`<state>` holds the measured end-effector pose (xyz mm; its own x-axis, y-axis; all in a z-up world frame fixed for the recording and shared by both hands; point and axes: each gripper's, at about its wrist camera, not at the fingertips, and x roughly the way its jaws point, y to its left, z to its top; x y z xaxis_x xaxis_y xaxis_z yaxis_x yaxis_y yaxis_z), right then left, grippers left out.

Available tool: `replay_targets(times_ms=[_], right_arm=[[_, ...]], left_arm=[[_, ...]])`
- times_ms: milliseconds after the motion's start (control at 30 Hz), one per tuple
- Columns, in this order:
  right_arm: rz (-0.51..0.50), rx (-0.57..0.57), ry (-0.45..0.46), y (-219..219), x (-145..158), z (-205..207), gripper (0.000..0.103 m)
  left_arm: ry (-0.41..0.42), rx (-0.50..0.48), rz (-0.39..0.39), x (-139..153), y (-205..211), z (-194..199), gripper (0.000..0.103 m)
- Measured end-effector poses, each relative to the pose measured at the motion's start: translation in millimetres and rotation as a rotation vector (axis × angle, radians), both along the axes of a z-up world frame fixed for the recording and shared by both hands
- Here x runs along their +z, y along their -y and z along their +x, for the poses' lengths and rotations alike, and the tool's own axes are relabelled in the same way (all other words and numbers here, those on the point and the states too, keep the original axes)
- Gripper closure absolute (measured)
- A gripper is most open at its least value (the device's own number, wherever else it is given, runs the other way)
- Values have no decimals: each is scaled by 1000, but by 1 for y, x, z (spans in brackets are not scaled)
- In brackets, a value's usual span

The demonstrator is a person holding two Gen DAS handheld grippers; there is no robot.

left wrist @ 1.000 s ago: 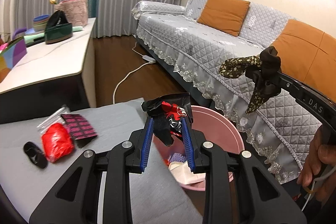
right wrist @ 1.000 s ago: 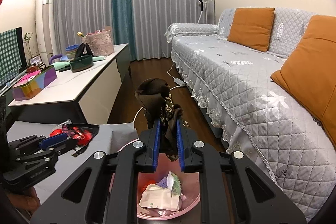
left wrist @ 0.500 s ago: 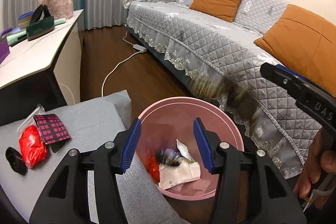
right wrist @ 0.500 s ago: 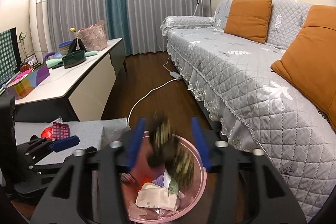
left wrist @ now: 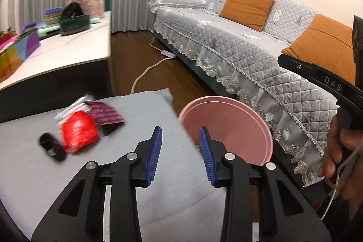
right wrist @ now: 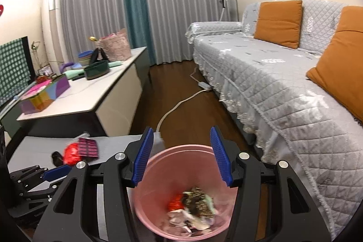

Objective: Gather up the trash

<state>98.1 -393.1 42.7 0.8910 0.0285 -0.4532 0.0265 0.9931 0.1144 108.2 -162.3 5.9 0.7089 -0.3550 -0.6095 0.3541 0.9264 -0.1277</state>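
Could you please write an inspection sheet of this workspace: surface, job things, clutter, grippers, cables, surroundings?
Surface: grey padded surface, beside the pink bin.
Job's things: pink bin on the floor, holding mixed trash; red packet, pink patterned wrapper and small black item lie on the grey surface.
Clutter: white cabinet carries a colourful box, a dark green bowl and a pink basket.
Grippers: left gripper open, nothing between its jaws, which have just been closing; right gripper open and empty above the bin.
Cables: white power strip cable on the wooden floor.
Surroundings: grey quilted sofa, orange cushions, curtains.
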Motion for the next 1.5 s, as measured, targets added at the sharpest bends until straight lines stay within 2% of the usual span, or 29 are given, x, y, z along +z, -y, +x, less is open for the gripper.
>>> replay_targets(times_ms=[67,267,400,467,533,767,900,1167,1300,1500], right_arm=[[15,23,8,-12,2,-2,50],[20,118,43,-54,4,-6,50],[29,187,40,-82,-4,-1,50],[38,217,29,-96,-9,6,50],[47,237,16,-105,-14,12,50],[71,290,-29,-137,-32,39,49],[74,316,-60,-152,-44,57,39],[77,357,-134,-173,-70,88,33],[81,378,-181,-185,-86,107,26],[85,395,-237,-198,-98,129,26]], left_arm=[[8,22,1,3,-15,-5,75],[36,129,-9,-2,-77,-21,76],[21,199,-22,-10,-109,-18,77],[26,221,-30,-11,-121,-17,86],[28,240,-28,-15,-131,-15,86],[10,296,-44,-29,-155,-3,86],[-8,322,-70,-36,-164,9,86],[-59,382,-80,-57,-173,39,86],[-92,404,-89,-66,-178,48,86],[-108,394,-104,-66,-178,56,86]])
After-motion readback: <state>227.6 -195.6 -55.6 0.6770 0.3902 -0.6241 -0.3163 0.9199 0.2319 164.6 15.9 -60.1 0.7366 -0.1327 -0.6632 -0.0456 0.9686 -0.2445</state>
